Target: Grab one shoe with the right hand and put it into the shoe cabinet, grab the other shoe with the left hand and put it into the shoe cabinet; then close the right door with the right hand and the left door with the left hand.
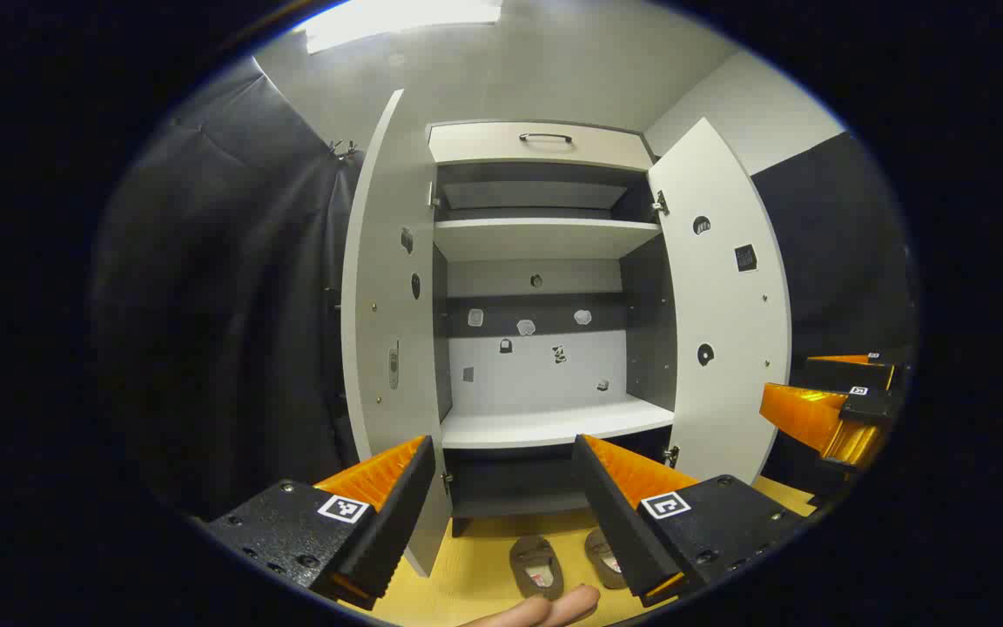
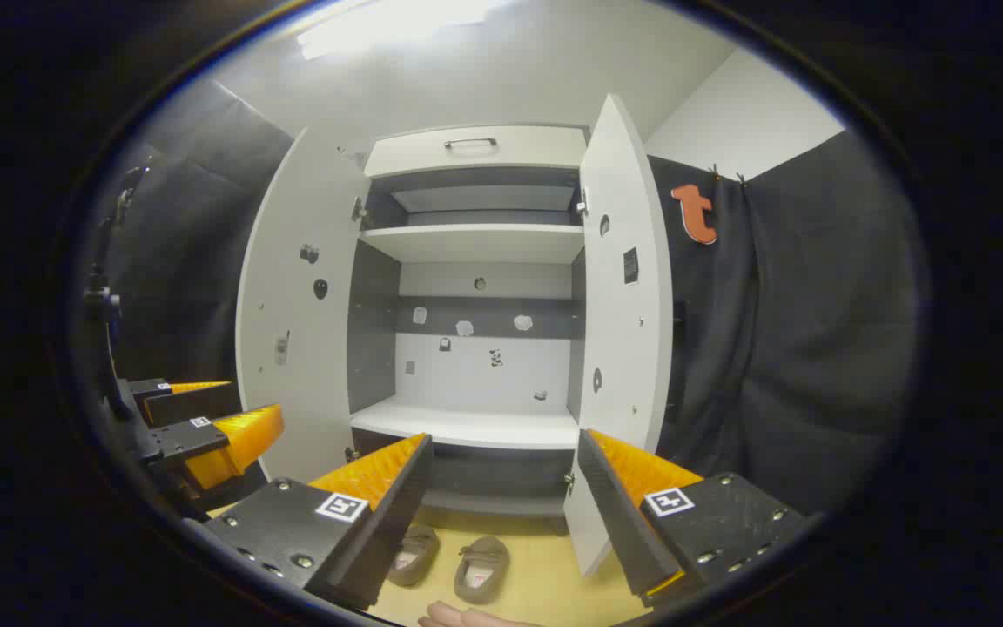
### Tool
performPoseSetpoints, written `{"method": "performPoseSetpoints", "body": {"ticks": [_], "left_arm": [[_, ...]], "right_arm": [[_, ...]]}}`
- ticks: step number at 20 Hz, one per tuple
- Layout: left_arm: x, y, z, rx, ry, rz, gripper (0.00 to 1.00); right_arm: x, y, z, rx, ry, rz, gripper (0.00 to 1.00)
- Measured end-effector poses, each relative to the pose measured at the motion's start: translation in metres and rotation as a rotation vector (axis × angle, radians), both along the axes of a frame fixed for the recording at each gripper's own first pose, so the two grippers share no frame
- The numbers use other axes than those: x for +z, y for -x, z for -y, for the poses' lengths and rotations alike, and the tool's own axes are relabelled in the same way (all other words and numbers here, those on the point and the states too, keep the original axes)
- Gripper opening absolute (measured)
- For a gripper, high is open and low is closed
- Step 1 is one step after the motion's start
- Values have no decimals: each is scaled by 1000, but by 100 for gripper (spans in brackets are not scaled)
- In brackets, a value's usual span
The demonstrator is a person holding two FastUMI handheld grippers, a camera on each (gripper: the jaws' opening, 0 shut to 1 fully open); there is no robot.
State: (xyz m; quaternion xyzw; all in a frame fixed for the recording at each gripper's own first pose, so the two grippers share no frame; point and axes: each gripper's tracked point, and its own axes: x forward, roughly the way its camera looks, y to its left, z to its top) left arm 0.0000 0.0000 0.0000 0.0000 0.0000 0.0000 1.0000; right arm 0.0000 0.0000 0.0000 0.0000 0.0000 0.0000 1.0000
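Note:
Two brown slip-on shoes lie side by side on the yellow floor before the cabinet: one shoe (image 1: 537, 565) (image 2: 481, 568) and its pair (image 1: 603, 557) (image 2: 414, 554). The white shoe cabinet (image 1: 545, 418) (image 2: 467, 422) stands with both doors swung wide, the left door (image 1: 390, 348) (image 2: 292, 322) and the right door (image 1: 723, 322) (image 2: 623, 313). My left gripper (image 1: 501, 501) hangs open above the shoes, nothing between its fingers. My right gripper (image 2: 501, 501) is open too, also above the shoes. Each one appears at the side of the other's view: left gripper (image 2: 205, 427), right gripper (image 1: 832, 409).
Black cloth walls (image 1: 223, 305) (image 2: 797, 348) flank the cabinet on both sides. A drawer with a dark handle (image 1: 545, 138) (image 2: 470, 141) tops the cabinet. Fingertips of a hand (image 1: 545, 610) (image 2: 458, 616) show at the bottom edge.

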Motion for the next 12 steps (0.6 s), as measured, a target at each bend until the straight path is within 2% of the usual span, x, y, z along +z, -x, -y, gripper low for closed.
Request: {"method": "performPoseSetpoints", "body": {"ticks": [12], "left_arm": [[-11,-10,-7,22,10,3,98]], "right_arm": [[-23,-12,-20,26,28,-31,99]]}}
